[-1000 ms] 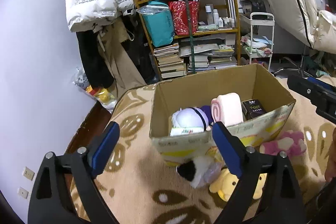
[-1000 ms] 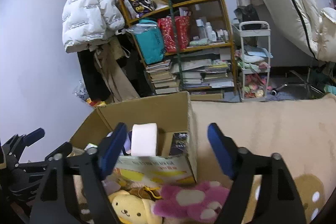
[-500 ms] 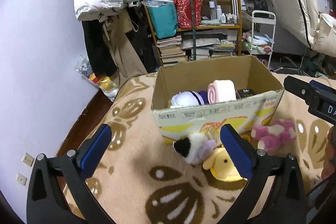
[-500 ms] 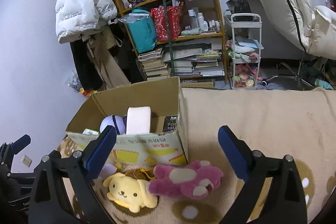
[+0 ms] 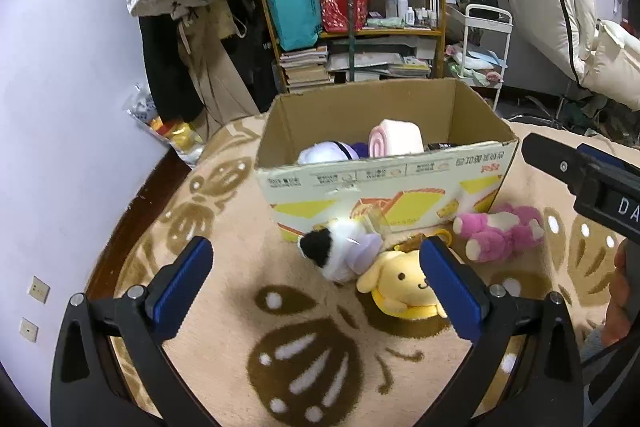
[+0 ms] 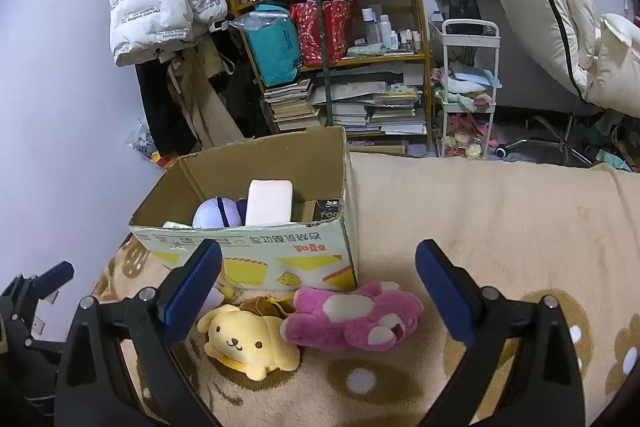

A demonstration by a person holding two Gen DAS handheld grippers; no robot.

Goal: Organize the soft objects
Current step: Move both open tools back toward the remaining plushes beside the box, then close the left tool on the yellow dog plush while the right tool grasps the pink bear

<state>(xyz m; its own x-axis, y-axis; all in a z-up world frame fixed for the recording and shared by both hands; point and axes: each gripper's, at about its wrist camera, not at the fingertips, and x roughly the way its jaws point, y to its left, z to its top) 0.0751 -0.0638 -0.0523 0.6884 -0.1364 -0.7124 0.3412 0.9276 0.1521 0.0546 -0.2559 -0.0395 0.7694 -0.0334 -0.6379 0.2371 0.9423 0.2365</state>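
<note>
Rug [image 6: 500, 211]: pink plush [image 6: 352, 315] lengthwise L-R, both claws wide.

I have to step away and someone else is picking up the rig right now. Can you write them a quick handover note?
Left gripper: open, holds nothing.
Right gripper: open, holds nothing.
Cardboard box stands on the blanket. Already inside: pink roll cushion and white-purple plush.
Left to do: three toys lie in front of the box: black-and-white plush, yellow dog plush, pink plush. The pink one sits nearest the right gripper, the black-and-white one nearest the left.
</note>
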